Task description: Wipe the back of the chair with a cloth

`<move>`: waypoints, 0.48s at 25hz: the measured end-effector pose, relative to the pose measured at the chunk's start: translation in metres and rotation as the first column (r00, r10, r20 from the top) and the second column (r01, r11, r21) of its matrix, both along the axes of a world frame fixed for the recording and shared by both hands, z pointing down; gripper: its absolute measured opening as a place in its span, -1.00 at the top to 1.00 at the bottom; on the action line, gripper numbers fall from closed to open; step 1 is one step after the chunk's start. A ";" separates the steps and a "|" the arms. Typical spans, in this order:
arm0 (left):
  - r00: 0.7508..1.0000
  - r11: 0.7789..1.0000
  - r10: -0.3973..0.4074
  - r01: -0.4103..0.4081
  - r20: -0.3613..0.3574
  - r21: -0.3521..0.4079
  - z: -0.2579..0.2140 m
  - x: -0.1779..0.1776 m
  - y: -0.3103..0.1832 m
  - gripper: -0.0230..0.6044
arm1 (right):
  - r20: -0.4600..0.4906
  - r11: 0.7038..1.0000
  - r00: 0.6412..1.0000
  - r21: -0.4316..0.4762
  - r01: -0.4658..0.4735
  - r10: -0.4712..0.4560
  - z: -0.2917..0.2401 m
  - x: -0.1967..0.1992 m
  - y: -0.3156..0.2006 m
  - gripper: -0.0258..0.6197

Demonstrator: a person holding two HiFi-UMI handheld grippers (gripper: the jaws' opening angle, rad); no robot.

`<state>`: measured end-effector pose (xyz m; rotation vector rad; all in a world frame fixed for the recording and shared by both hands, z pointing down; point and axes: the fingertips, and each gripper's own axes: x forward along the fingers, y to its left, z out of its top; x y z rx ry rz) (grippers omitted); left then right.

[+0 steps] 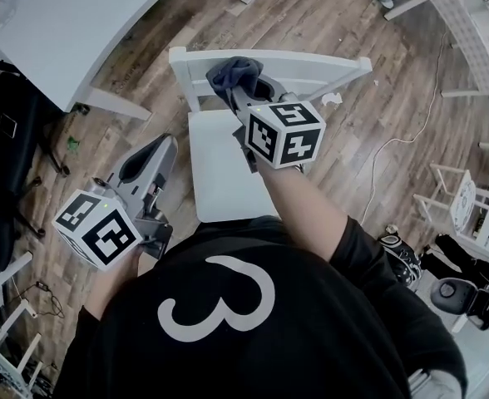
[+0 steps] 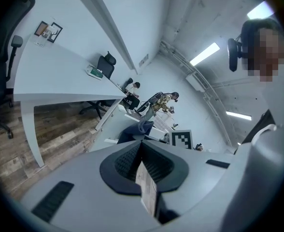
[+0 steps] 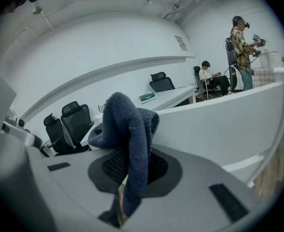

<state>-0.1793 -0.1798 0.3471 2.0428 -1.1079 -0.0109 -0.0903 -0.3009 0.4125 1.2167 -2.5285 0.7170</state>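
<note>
**Blue cloth pinched at the chair's top rail**

Nearest, the left gripper [image 1: 150, 158] hangs beside the white chair seat [image 1: 219, 169], its jaws pressed together on nothing. Farther out, the right gripper [image 1: 246, 90] pinches a bunched dark blue cloth [image 1: 228, 71] against the chair back [image 1: 311, 66], near its left end.

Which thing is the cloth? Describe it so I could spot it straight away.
Find the white chair on the wood floor, in the middle of the head view. Near the left end of its top rail, the right gripper is shut on the cloth, a bunched dark blue fuzzy lump. It is the only soft, dark thing against the chair's white.
</note>
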 end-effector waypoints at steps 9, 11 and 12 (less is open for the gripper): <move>0.996 0.996 0.083 -0.083 -0.012 0.014 -0.005 0.041 -0.012 0.88 | -0.030 0.997 0.997 -0.007 -0.075 0.075 -0.001 0.069 -0.007 0.77; 0.994 0.994 0.104 -0.104 -0.013 0.015 -0.005 0.050 -0.015 0.89 | -0.034 0.995 0.994 -0.011 -0.103 0.102 0.000 0.086 -0.009 0.77; 0.993 0.993 0.115 -0.114 -0.014 0.015 -0.006 0.054 -0.016 0.88 | -0.036 0.993 0.993 -0.013 -0.113 0.113 0.000 0.093 -0.010 0.77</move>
